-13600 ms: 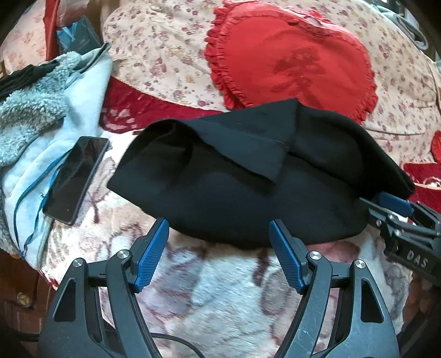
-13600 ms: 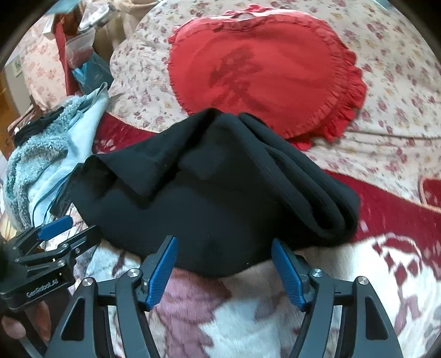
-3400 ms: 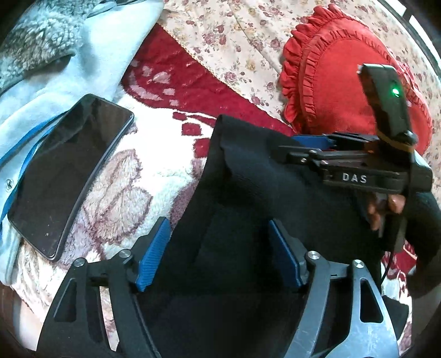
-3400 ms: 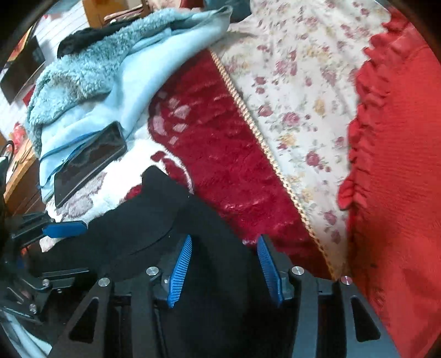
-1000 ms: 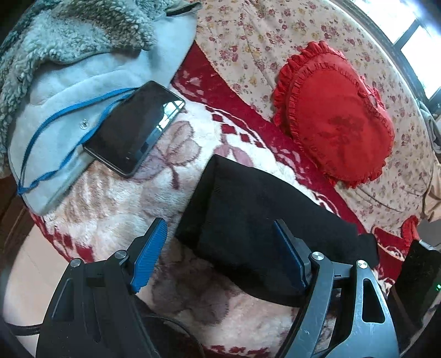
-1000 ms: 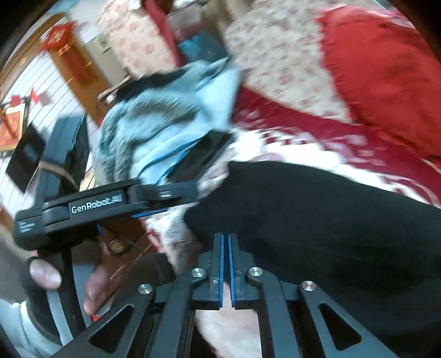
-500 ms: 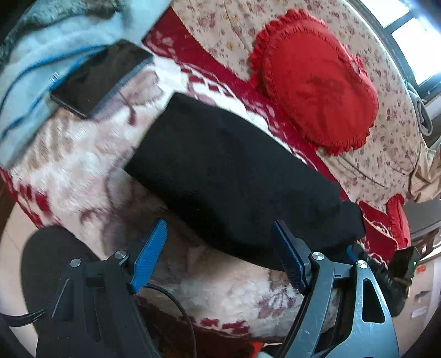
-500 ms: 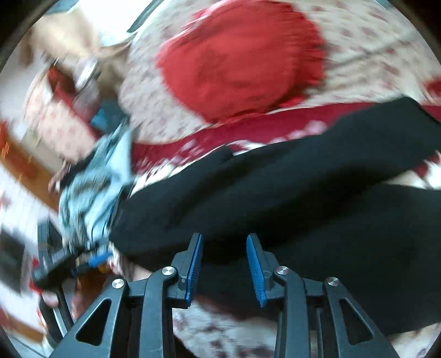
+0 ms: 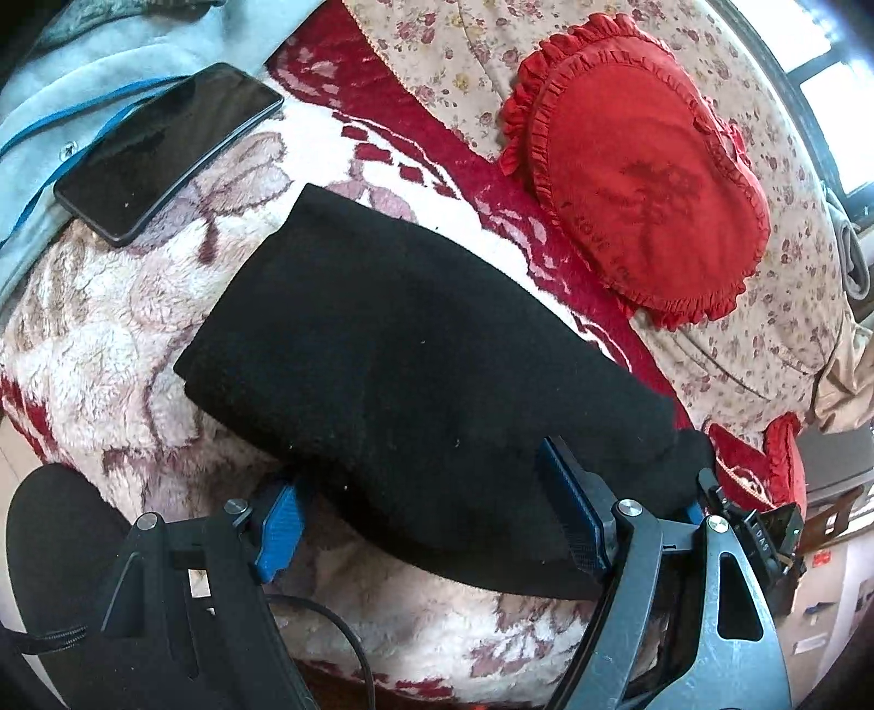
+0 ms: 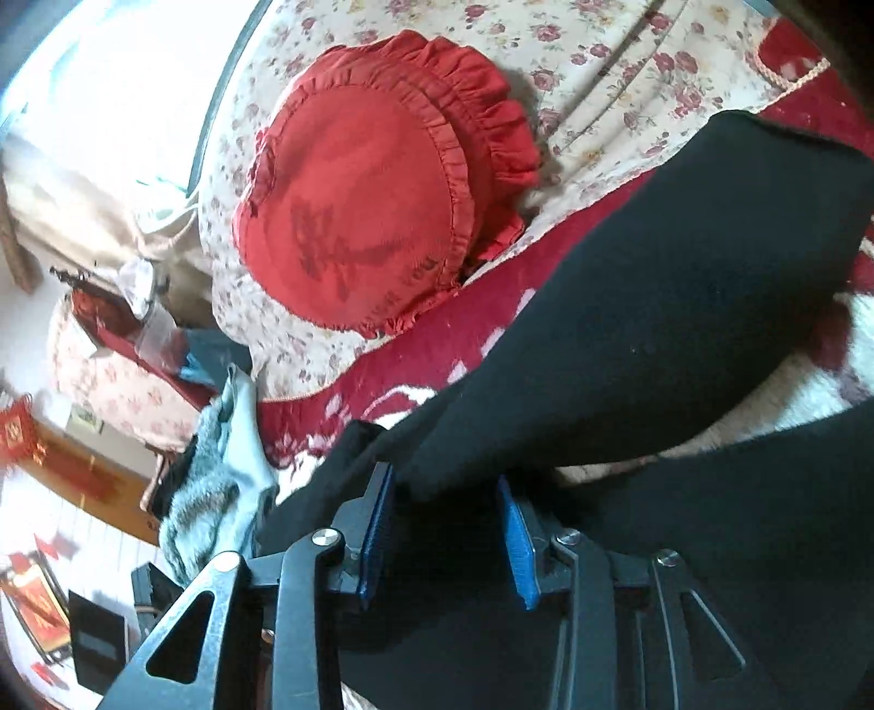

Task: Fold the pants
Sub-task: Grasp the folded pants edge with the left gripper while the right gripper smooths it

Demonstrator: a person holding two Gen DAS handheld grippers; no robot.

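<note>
- Left wrist view showed the black pants folded into a long band that lay slantwise on a fleecy red-and-cream blanket spread over a bed.
- A dark phone lay face up near the upper left, well apart from the pants, partly on a pale blue garment with a blue cord.
- A red heart-shaped cushion with a ruffled edge rested on a floral bedspread beyond the pants, near them but not touching.
- The left gripper hung over the near edge of the pants with its blue fingers spread wide; one finger lay half under the cloth's edge, the other above it, and neither pinched it.
- At the right edge of that view the right gripper showed only as a dark bracket behind the left gripper's frame, its lettering too small to read.
- A black rounded shape at the lower left was cut off and could not be identified.
- Right wrist view looked along the pants from their other end, the cushion and a heap of blue and grey cloth beyond.
- The right gripper had just been opening; its fingers stood partly apart with black cloth between them, though whether the pads pressed on it was lost in the dark.
- The room at the far left of that view was blurred and overexposed.
</note>
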